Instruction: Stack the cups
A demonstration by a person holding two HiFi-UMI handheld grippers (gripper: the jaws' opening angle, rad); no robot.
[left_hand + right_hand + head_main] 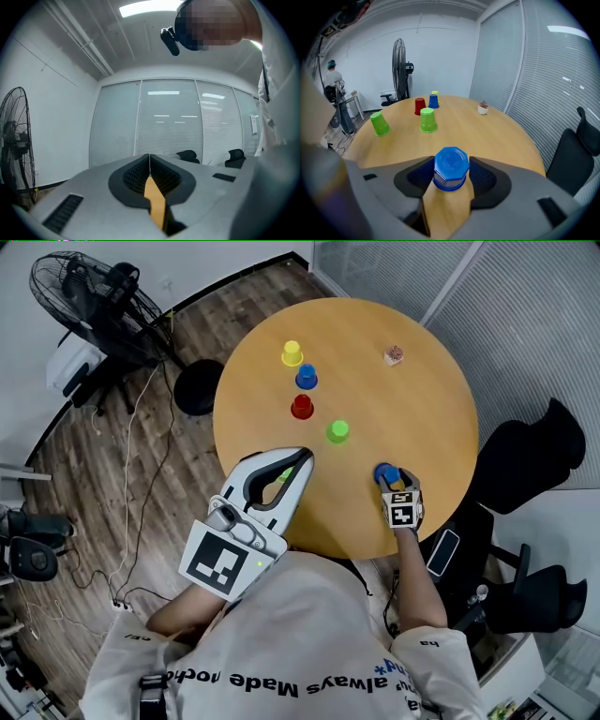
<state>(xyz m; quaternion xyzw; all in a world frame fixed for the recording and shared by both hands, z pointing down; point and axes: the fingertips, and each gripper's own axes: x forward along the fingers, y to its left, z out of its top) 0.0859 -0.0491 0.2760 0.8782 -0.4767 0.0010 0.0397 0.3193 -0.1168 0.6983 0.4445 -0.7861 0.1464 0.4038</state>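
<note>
My right gripper (387, 476) is shut on an upturned blue cup (451, 169), its pads pressing both sides, near the round table's (422, 427) front right edge. Across the table stand a yellow cup (292, 352), a second blue cup (306, 377), a red cup (302, 407) and a green cup (337, 431), all upside down. Another green cup (283, 476) shows partly under my left gripper (302, 457), whose jaws are shut on nothing and point level over the table's front left. In the right gripper view both green cups (379, 124) (427, 120) stand apart.
A small pale object (394, 354) sits at the table's far right. Black office chairs (525, 465) stand to the right, a floor fan (89, 301) and cables to the left. A glass wall with blinds (178, 122) lies beyond.
</note>
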